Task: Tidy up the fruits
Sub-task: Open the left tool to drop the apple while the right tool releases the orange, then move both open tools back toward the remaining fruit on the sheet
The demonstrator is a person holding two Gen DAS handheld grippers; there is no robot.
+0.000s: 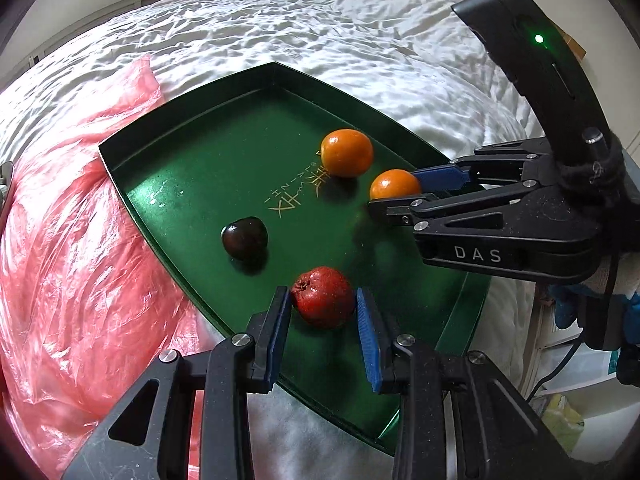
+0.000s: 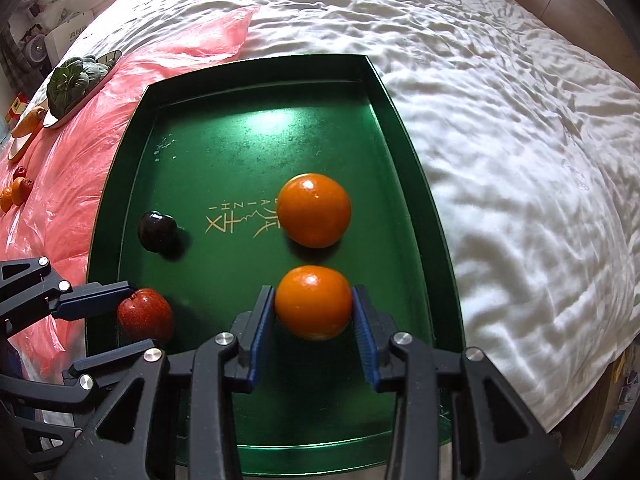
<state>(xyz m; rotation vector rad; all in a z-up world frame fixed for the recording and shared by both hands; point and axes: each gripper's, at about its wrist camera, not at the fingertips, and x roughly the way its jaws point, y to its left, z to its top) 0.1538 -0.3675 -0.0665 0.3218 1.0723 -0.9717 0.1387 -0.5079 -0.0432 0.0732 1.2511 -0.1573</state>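
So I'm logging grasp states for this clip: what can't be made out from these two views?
- Left gripper around the red fruit: pad contact unclear in both views.
- Right gripper on the near orange: grip firmness not visible.
- Small fruits on the pink plastic sheet: too small at the right wrist view's left edge.

Your left black angular linkage gripper [image 1: 323,312] carried ribbed blue finger pads [image 1: 367,338] and round silver screws [image 1: 241,339]. Your right black gripper of the same build [image 1: 394,196] bore white "DAS" lettering [image 1: 477,254], a curved black handle [image 1: 548,80] with a lit green lamp [image 1: 539,39], and a thin black cable [image 1: 560,364].
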